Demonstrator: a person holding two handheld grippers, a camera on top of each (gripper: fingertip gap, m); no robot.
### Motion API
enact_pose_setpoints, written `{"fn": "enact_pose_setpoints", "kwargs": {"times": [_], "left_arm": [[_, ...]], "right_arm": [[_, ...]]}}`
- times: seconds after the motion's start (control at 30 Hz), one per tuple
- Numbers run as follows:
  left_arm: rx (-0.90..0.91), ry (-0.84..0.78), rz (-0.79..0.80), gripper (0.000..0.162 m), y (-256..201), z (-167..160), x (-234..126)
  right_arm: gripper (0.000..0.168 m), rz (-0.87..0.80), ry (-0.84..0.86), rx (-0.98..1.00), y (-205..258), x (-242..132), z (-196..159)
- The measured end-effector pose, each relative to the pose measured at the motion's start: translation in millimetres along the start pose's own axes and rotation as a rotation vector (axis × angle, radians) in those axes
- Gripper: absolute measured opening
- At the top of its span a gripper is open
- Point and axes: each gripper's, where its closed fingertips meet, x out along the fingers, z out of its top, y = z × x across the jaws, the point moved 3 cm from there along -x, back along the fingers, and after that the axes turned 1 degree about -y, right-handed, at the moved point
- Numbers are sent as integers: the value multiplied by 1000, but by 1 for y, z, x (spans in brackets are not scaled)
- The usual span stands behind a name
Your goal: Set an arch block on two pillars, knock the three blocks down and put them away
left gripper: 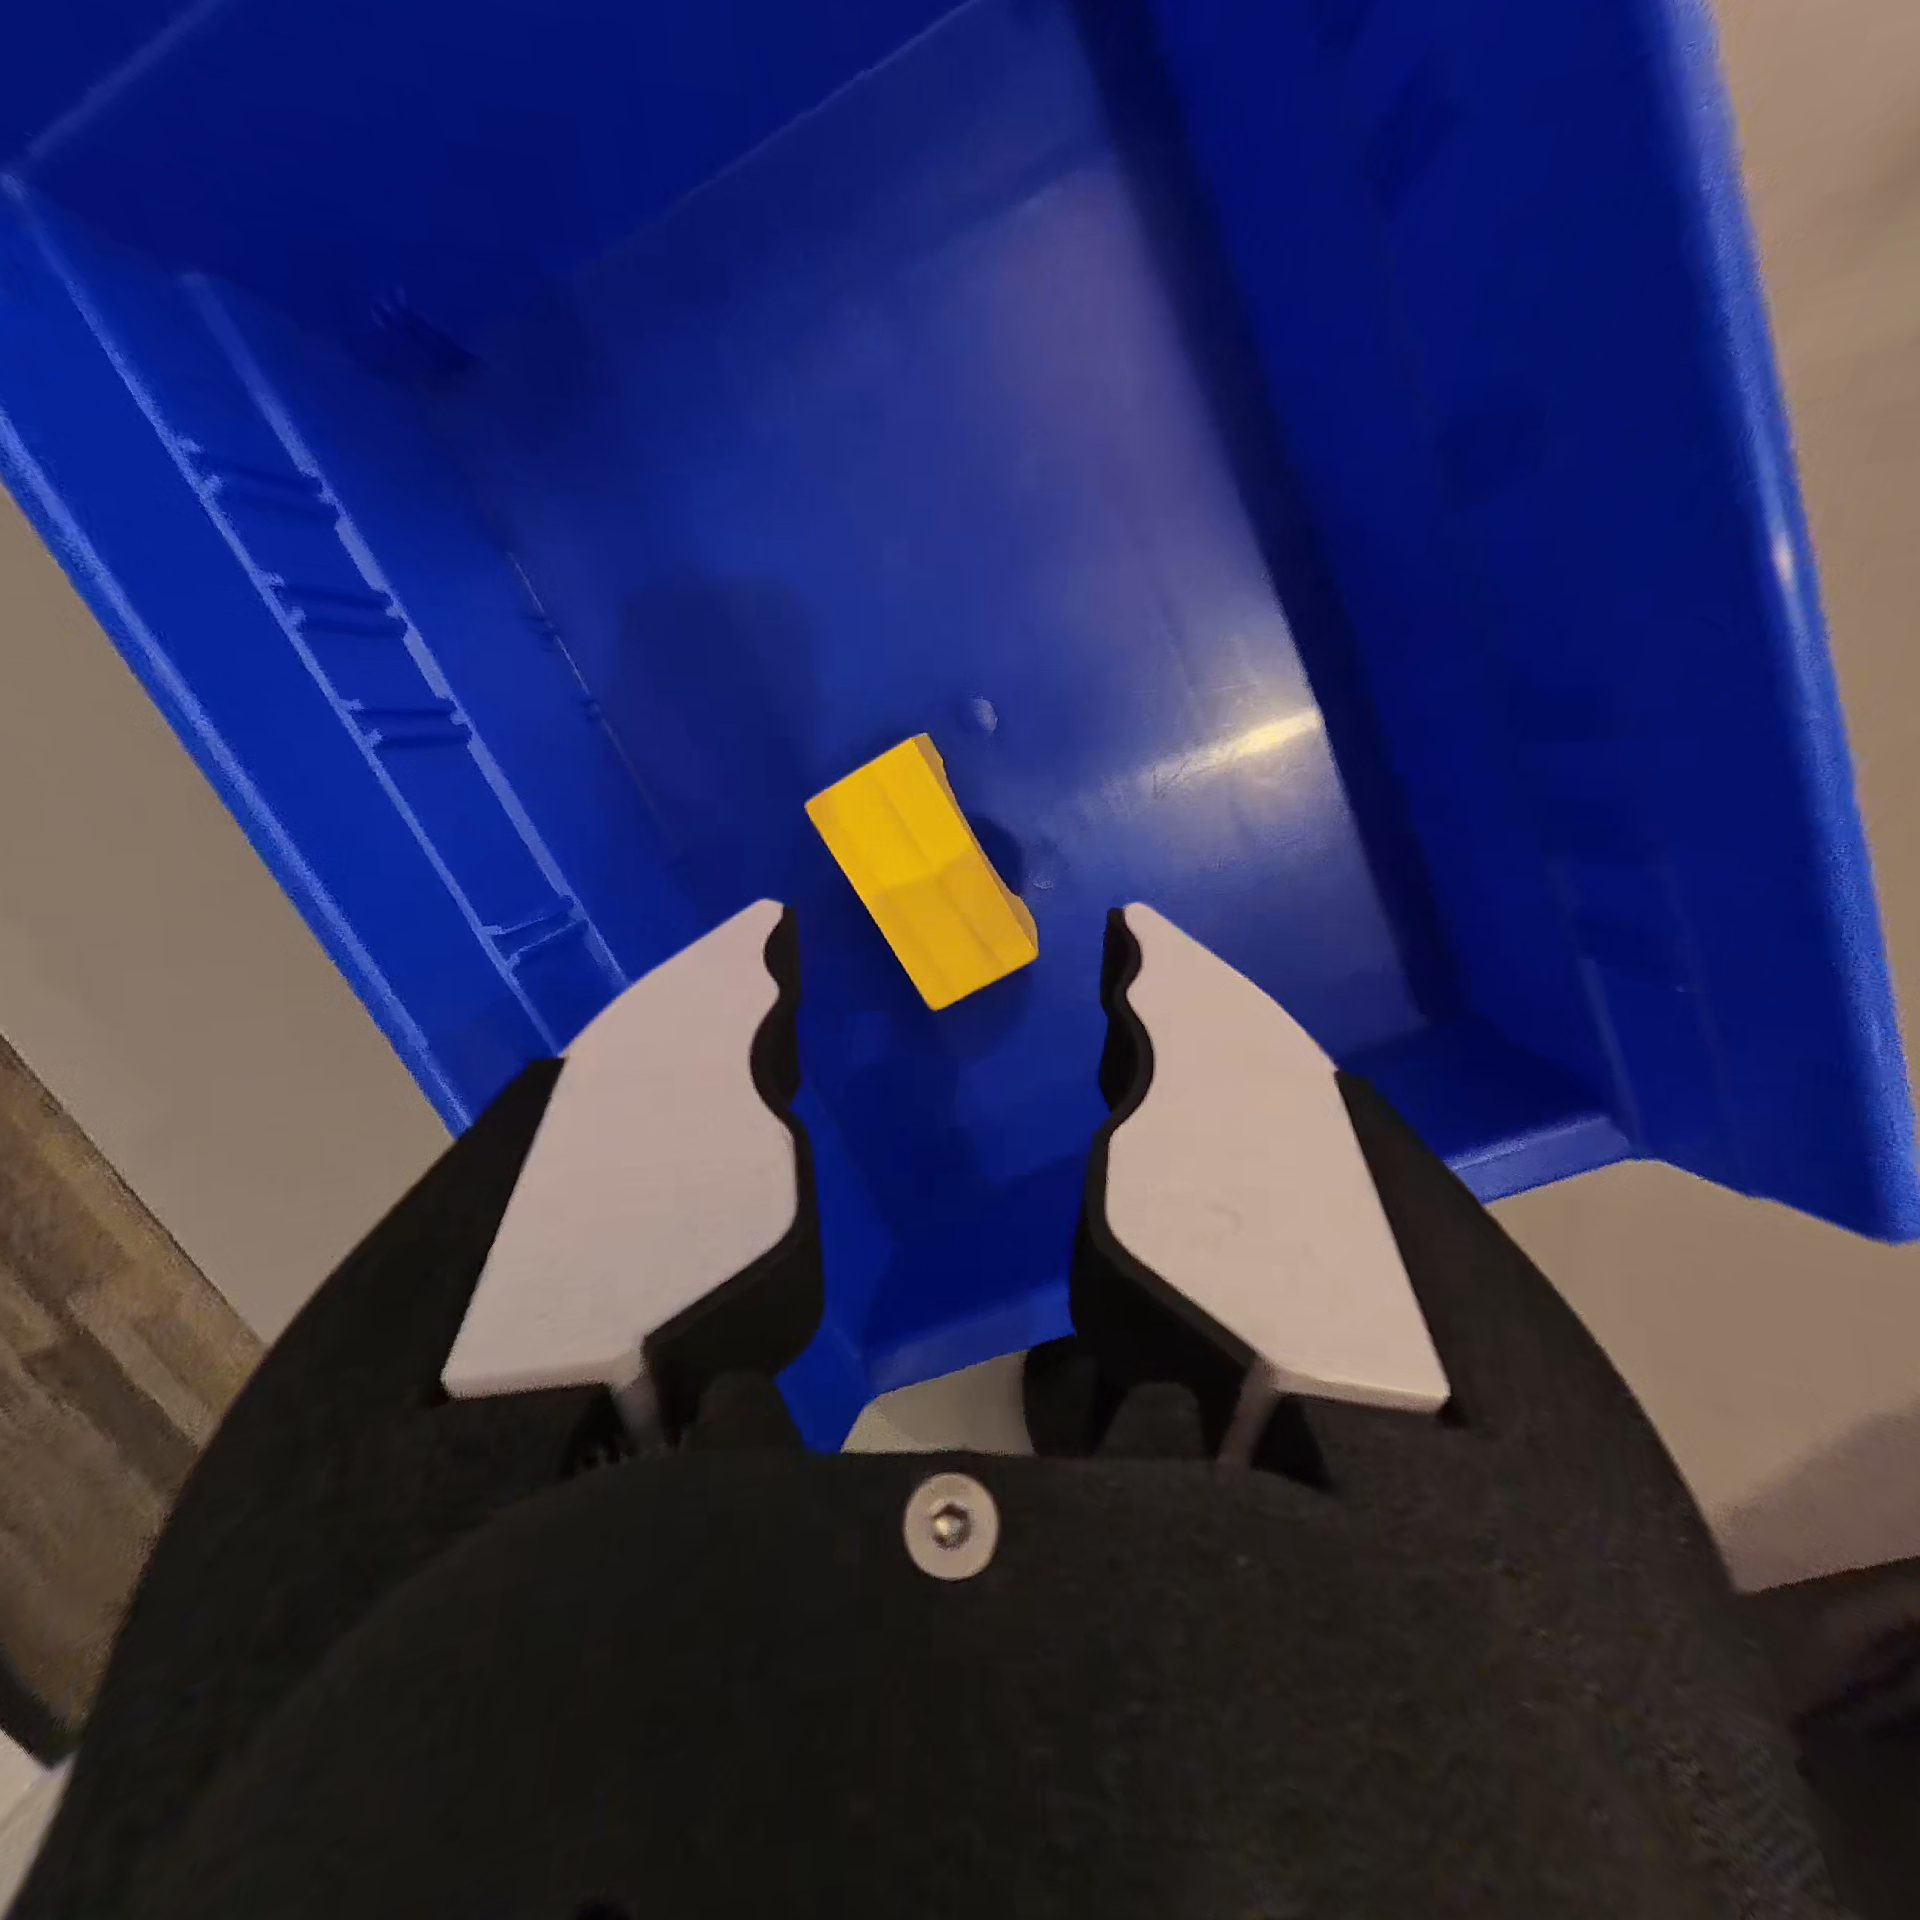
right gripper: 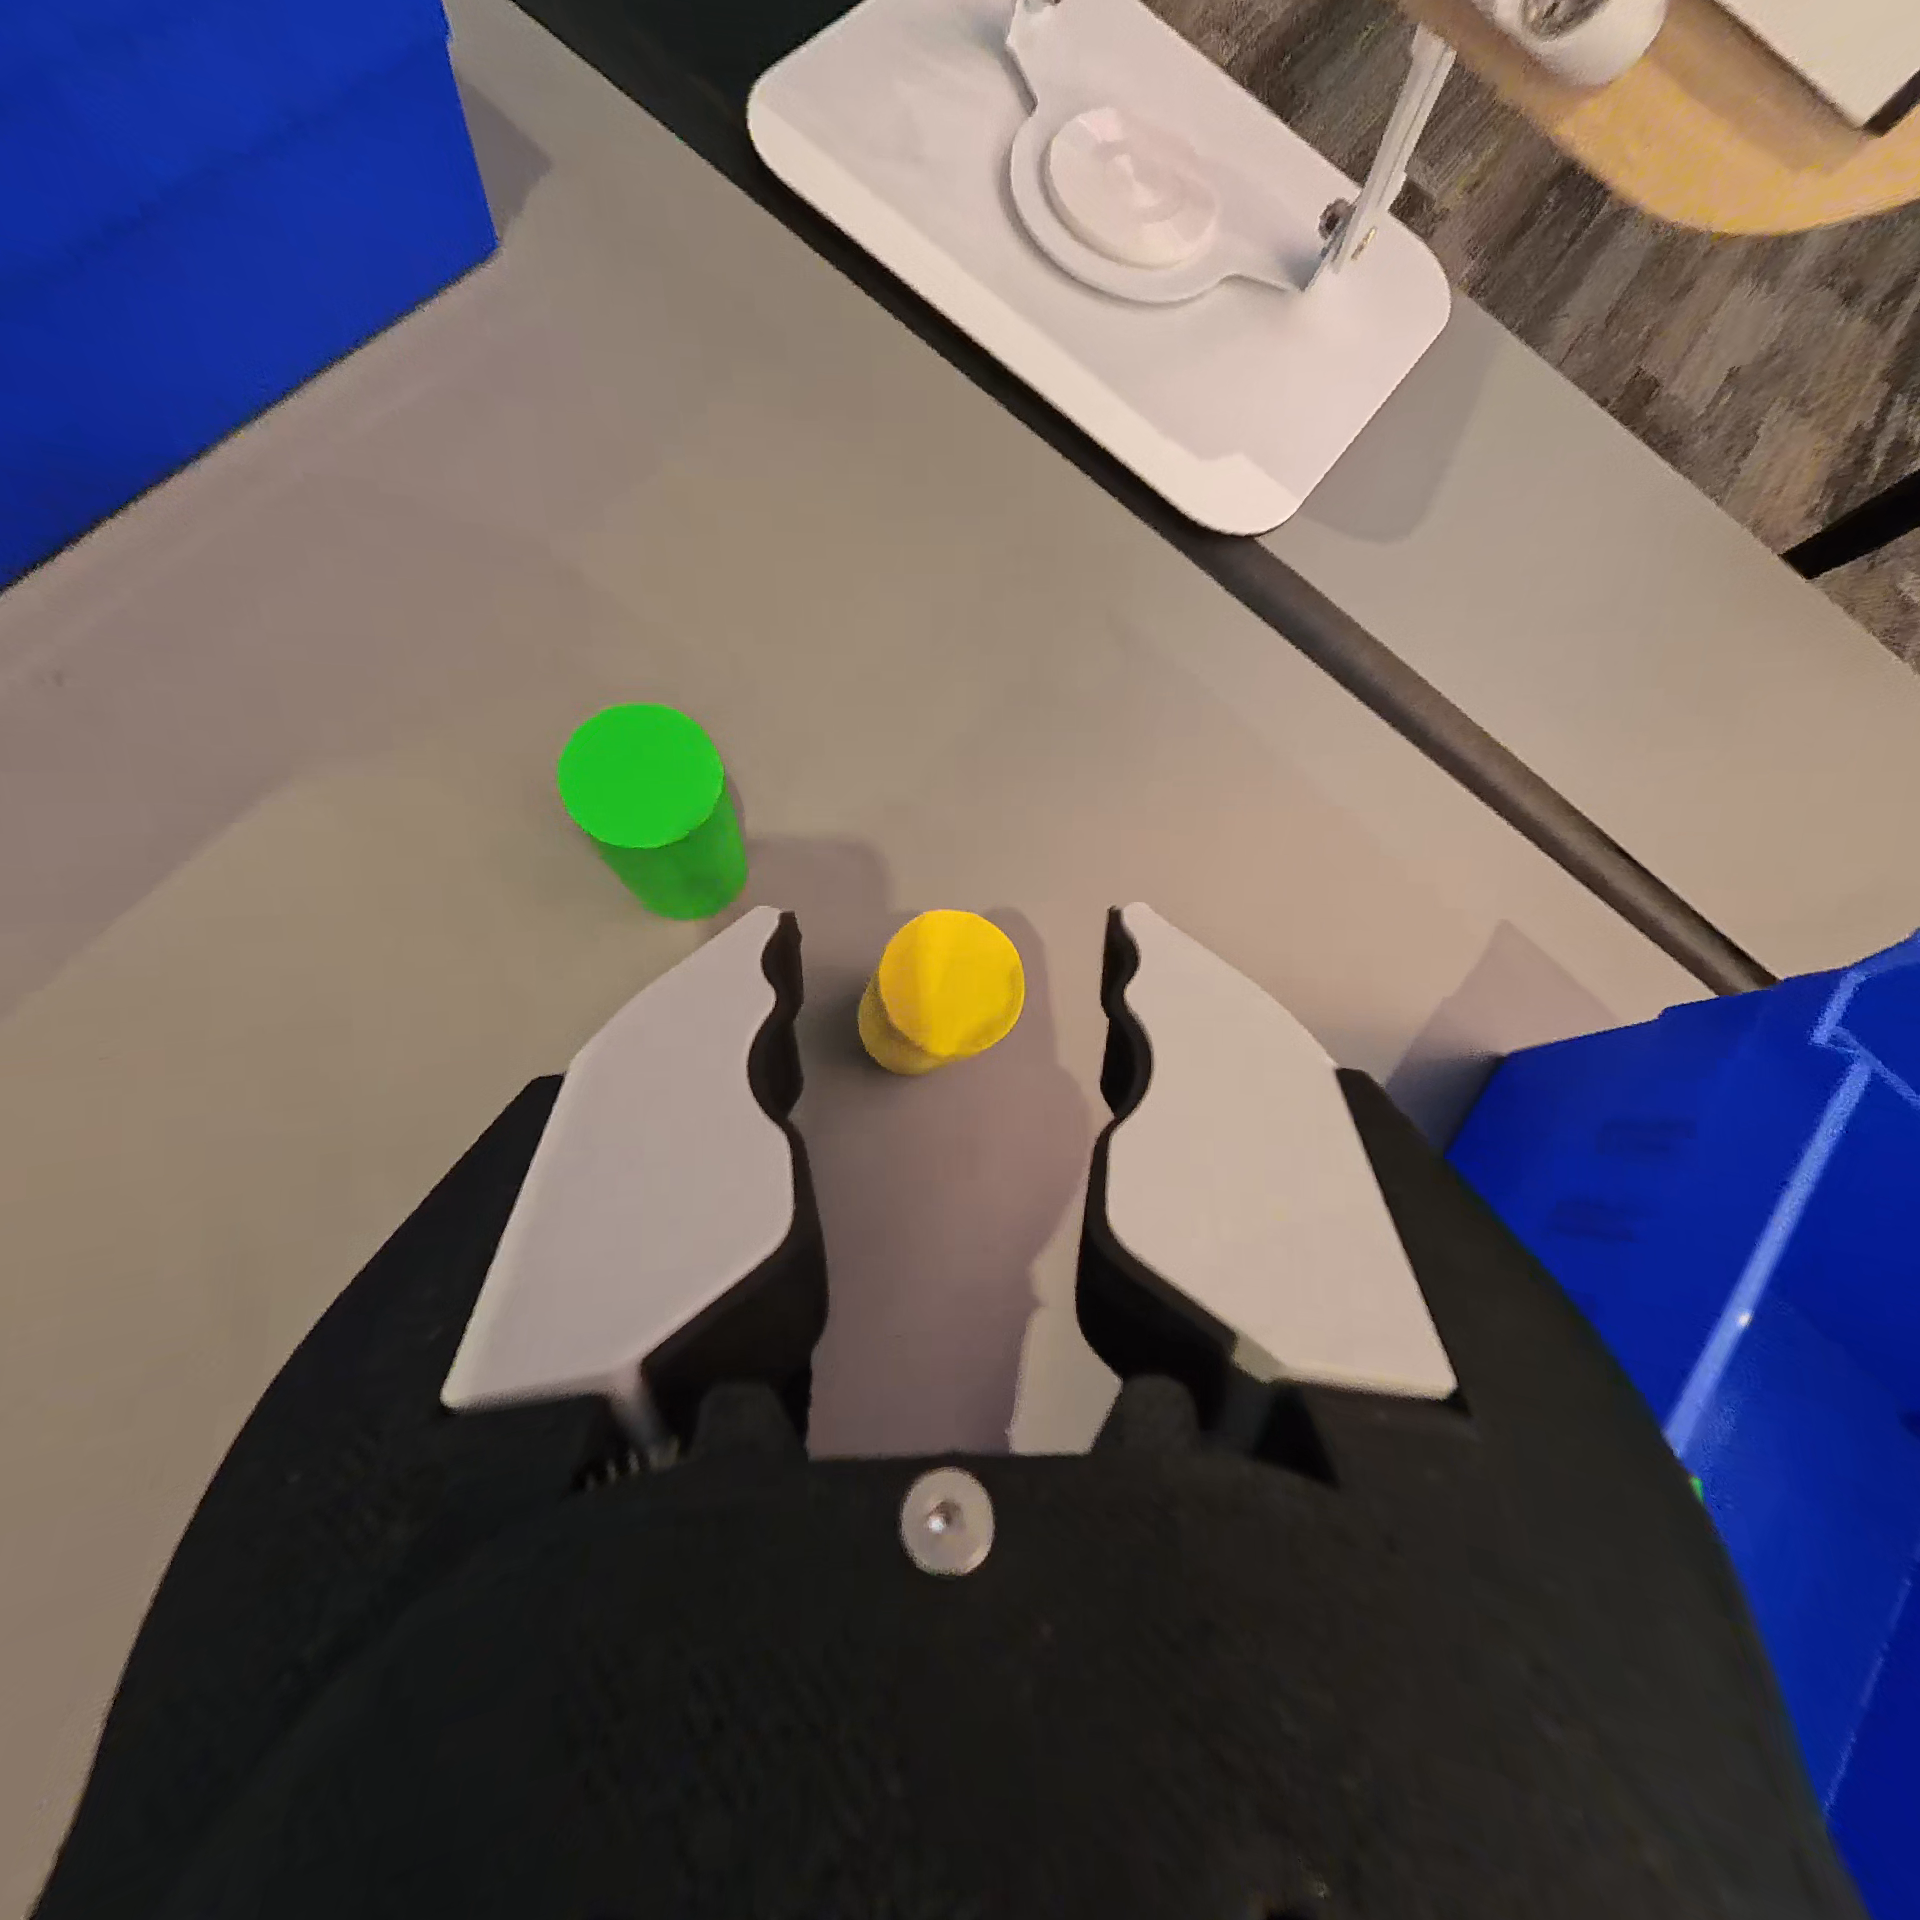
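In the left wrist view a yellow arch block (left gripper: 920, 868) lies on the floor of a blue bin (left gripper: 1299, 436). My left gripper (left gripper: 951, 914) is open and empty, hovering over the bin just short of the block. In the right wrist view a green cylinder pillar (right gripper: 652, 805) and a yellow pillar with a pointed top (right gripper: 940, 1003) stand upright on the grey table (right gripper: 935, 644). My right gripper (right gripper: 954, 920) is open and empty above the yellow pillar, which sits between and just beyond its fingertips.
A blue bin (right gripper: 187, 229) stands at the far left and another blue bin (right gripper: 1714, 1247) at the right. A white flat stand base (right gripper: 1091, 260) sits across a dark seam (right gripper: 1455, 727) in the table. Patterned floor (left gripper: 73, 1299) shows beyond the table edges. Some 35 cm of space lies between my two pairs of fingers. My left tips are about 25 cm from the green cylinder pillar (right gripper: 652, 805), my right tips only 4 cm.
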Motion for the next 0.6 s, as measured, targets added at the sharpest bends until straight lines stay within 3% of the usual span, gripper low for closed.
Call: {"fn": "enact_pose_setpoints", "kwargs": {"times": [0.23, 0.6], "left_arm": [[-53, 129, 91, 55, 13, -7, 27], [-112, 260, 14, 57, 8, -24, 48]], "right_arm": [[58, -4, -105, 24, -9, -30, 20], [57, -7, -196, 54, -23, -61, 35]]}}
